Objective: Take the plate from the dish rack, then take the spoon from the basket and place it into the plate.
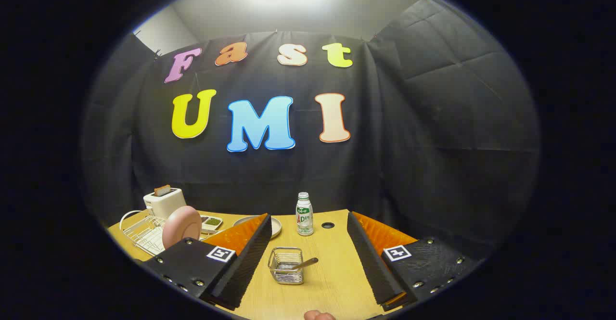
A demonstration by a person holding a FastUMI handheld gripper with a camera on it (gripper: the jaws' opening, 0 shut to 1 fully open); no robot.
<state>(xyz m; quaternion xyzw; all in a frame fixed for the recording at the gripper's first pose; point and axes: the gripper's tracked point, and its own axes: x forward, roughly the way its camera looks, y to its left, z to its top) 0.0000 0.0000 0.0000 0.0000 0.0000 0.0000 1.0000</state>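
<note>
White wire dish rack (142,233) is seen at the far left of a light wooden table (332,281), with a pink plate (181,226) standing upright on edge in it. A white toaster (164,201) with a slice of toast (162,190) in its slot is set behind the rack, against the black cloth wall. Just beside the plate, a small white dish of green food (211,222) is placed, and a shallow grey plate (274,226) is partly hidden behind the left finger. The gripper (308,257) is held above the table with its fingers spread wide, nothing gripped between them. Between the fingers, a small wire basket (286,265) is seen on the tabletop, with a spoon (302,264) lying in it, the handle angled out over the right rim. Beyond the basket, a small white bottle with a green label (304,214) is stood upright, and a dark round hole (327,225) in the tabletop is visible just to its right.
</note>
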